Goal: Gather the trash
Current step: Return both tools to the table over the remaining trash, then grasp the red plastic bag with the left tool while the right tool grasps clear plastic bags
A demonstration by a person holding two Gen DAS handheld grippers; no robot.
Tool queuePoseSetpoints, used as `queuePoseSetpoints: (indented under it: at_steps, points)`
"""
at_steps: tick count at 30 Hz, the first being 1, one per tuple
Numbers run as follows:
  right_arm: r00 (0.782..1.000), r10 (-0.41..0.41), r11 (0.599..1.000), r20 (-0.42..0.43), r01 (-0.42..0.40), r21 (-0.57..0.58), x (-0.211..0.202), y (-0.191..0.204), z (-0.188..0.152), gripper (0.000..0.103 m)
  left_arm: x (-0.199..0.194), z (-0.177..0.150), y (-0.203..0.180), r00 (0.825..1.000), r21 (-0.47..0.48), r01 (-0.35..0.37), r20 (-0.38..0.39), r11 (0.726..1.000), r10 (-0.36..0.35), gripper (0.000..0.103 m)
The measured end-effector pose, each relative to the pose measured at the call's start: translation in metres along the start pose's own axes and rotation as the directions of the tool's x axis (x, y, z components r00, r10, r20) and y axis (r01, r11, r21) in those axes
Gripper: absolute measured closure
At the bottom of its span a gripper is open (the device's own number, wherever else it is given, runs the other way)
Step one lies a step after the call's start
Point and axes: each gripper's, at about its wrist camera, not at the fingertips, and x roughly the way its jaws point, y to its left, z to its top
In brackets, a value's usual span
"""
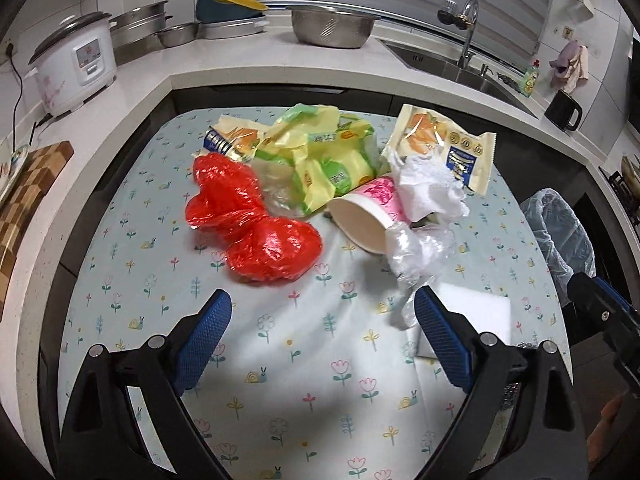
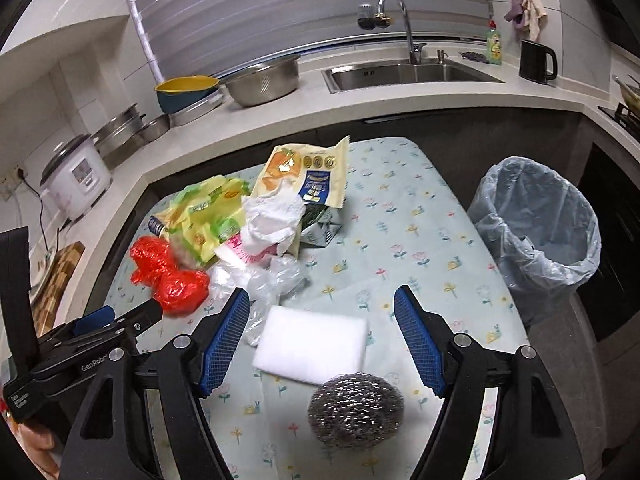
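Observation:
Trash is heaped on the floral tablecloth [image 1: 280, 364]: a red plastic bag [image 1: 252, 220], yellow-green wrappers [image 1: 320, 148], a tipped pink paper cup [image 1: 368, 216], a crumpled tissue [image 1: 428, 188], clear plastic film [image 1: 416, 256] and a cream snack bag [image 1: 444, 140]. My left gripper [image 1: 323, 292] hovers open just short of the red bag and the cup, nothing between its fingers. My right gripper [image 2: 322, 291] is open above a white sponge [image 2: 312, 344] and a steel scourer [image 2: 356, 410], touching neither. A lined bin [image 2: 536, 232] stands right of the table.
Behind the table runs a counter with a rice cooker [image 1: 76, 68], steel bowls [image 1: 332, 24], a sink [image 2: 408, 72] with a tap and a black kettle [image 2: 536, 60]. A chequered cutting board [image 1: 28, 192] lies on the left. Bare cloth lies near the bin.

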Motion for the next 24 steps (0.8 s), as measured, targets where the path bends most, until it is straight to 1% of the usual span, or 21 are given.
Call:
queuePoseSetpoints:
  at_steps: [5, 11, 24]
  points:
    - [0.999, 0.024, 1.000, -0.045, -0.024, -0.015, 0.026, 0.019, -0.002, 0.031, 0.013, -0.001, 0.025, 1.000, -0.048, -0.019, -0.026, 0.999, 0.017, 0.014]
    - [0.996, 0.039, 0.999, -0.085, -0.041, -0.029, 0.059, 0.037, 0.001, 0.031, 0.030, 0.006, 0.051, 0.998, -0.099, -0.036, -0.047, 0.994, 0.032, 0.014]
    - [0.984, 0.051, 0.998, -0.172, -0.057, -0.028, 0.126, 0.058, 0.004, 0.031, 0.079, 0.028, 0.068, 0.994, -0.132, -0.055, -0.102, 0.990, 0.041, 0.014]
